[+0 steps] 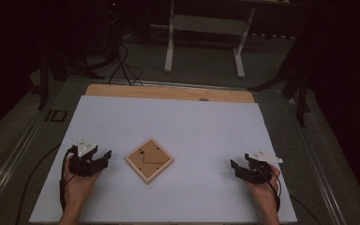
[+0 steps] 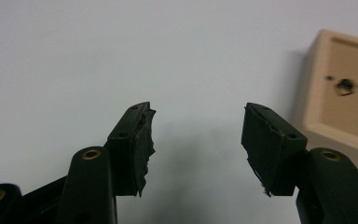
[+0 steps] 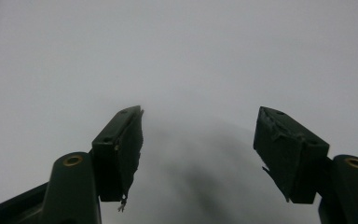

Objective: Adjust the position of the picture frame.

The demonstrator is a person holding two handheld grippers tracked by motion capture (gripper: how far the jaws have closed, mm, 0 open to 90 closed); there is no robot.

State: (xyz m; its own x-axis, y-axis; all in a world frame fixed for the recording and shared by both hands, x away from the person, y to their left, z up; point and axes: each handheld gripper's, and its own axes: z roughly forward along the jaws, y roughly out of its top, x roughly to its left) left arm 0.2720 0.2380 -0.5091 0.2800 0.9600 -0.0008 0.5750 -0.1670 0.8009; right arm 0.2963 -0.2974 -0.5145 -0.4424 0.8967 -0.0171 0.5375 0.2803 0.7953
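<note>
A: Start at the bottom of the high view. What are the tools doing?

B: The left tool (image 1: 104,156) sits at lower left on the white table (image 1: 192,122), jaws spread with nothing between them. The right tool (image 1: 236,167) at lower right is likewise spread and empty. In the left gripper view the left tool's torn black pads (image 2: 142,140) stand wide apart over bare white surface.

A: And the thing to be handled?

B: The small square picture frame of pale wood (image 1: 149,160), lying flat with its brown backing board up, turned like a diamond. It's at lower centre of the high view, just beside the left tool and well apart from the right. In the left gripper view its corner (image 2: 340,93) shows at the right edge.

A: How would it handle, do you reckon?

B: Light and stiff, I'd judge. The wooden rim is rigid, the backing thinner and weaker. If glass sits underneath, which I can't tell, it would be fragile. Lying flat, it offers little edge to bite.

A: So where to grip?

B: Across the rim at a corner or side, not on the backing or its small metal fittings. One tool could steady it while the other tips an edge up.
</note>
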